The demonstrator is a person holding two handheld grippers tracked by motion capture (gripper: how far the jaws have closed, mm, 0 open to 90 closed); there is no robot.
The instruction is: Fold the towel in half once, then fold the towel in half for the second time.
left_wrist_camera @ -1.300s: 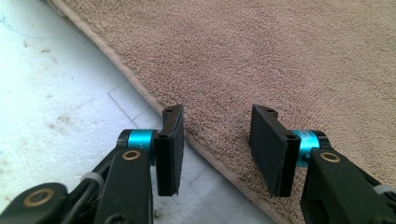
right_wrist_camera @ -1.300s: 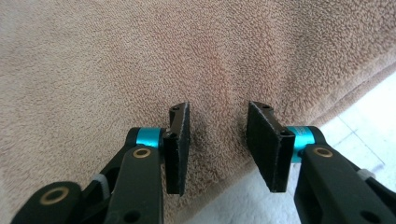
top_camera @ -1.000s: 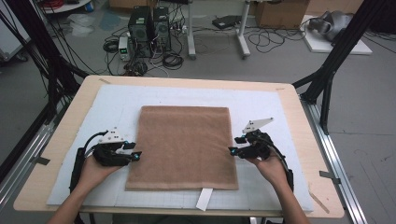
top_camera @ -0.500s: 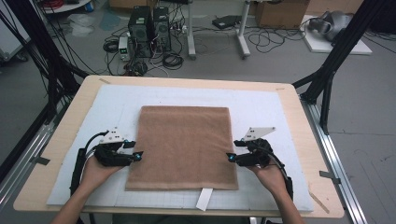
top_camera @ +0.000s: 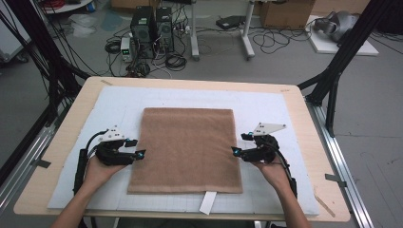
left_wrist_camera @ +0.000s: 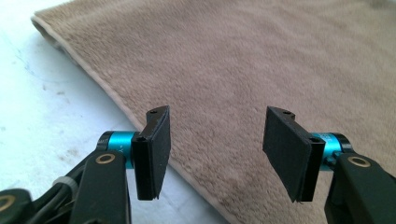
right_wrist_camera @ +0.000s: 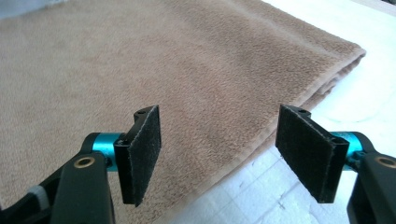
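The brown towel (top_camera: 186,149) lies flat and folded in the middle of the white mat (top_camera: 266,107) on the surface (top_camera: 62,121). The left gripper (top_camera: 140,154) sits at its left edge and the right gripper (top_camera: 234,150) at its right edge. Both have just been opening their fingers, with nothing held between them. The fold looks done, and the next one has not begun.

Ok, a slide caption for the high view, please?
Two hand-held grippers, left gripper and right gripper, open at opposite edges of a folded brown towel.
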